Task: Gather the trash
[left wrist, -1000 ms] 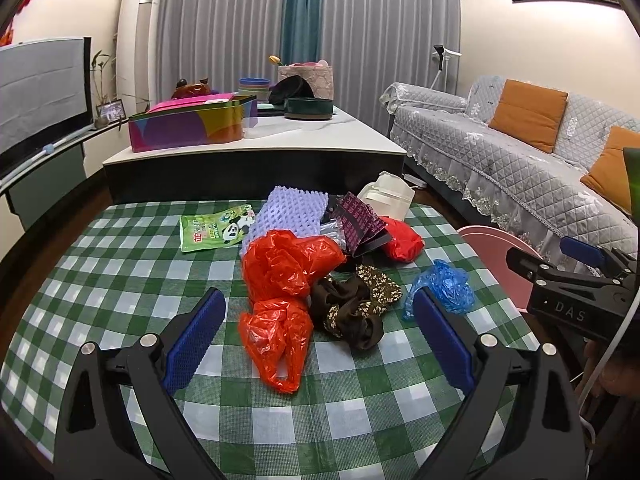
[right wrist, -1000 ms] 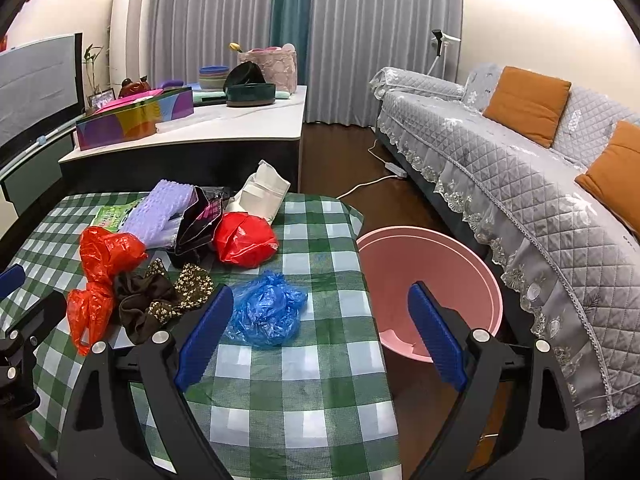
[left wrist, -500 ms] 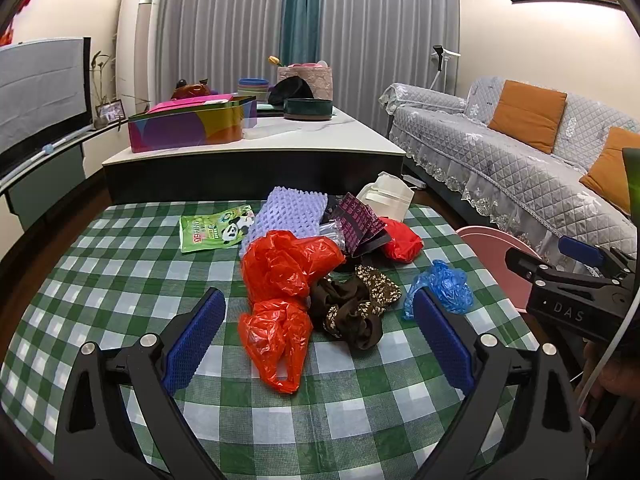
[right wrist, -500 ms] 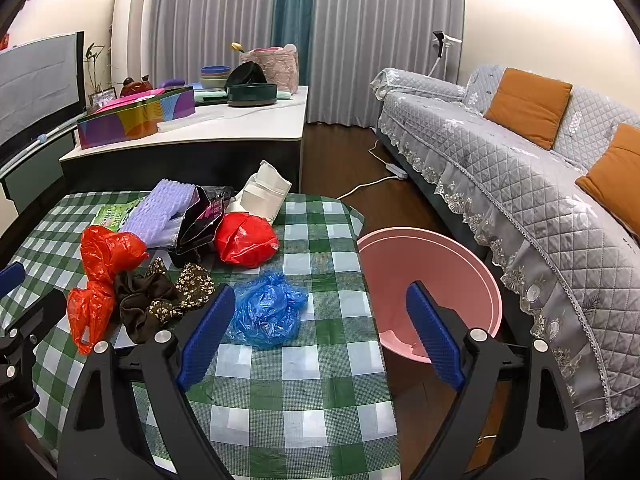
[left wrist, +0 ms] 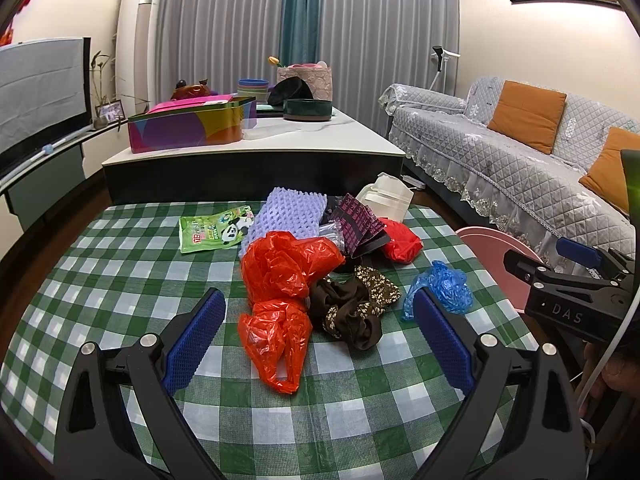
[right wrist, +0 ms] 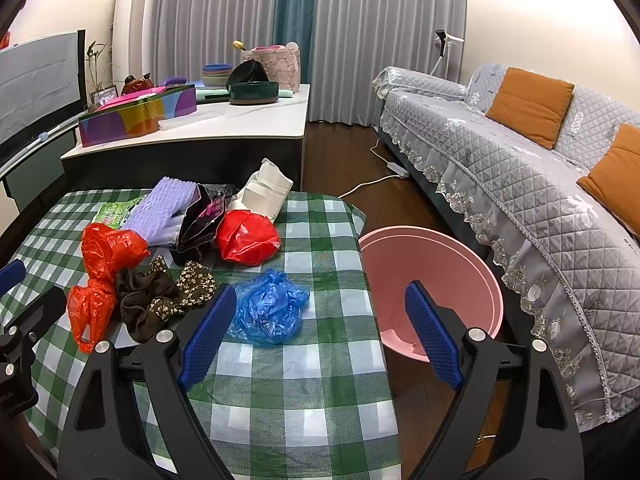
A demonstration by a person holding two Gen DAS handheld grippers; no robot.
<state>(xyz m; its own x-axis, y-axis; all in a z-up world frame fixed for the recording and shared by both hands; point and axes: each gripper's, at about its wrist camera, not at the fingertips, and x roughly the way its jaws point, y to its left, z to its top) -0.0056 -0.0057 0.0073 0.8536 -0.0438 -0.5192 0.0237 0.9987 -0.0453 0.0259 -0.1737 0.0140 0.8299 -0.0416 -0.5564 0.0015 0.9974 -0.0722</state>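
Hovering over a green-and-white checked tablecloth (left wrist: 120,276), the left gripper (left wrist: 320,344) stands with jaws apart; a crumpled orange plastic bag (left wrist: 276,336) lies between its tips, untouched. At lower centre, the right gripper (right wrist: 320,332) gapes too, a crumpled blue plastic bag (right wrist: 268,308) just beside its left pad (right wrist: 208,336), a round pink plastic bin (right wrist: 452,264) behind the right.

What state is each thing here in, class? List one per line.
left gripper: open, empty
right gripper: open, empty
pink bin: upright, nothing visible inside
blue plastic bag: crumpled, on table
orange plastic bags: crumpled, on table
red bag: bunched, on table
colourful tin box: lid open
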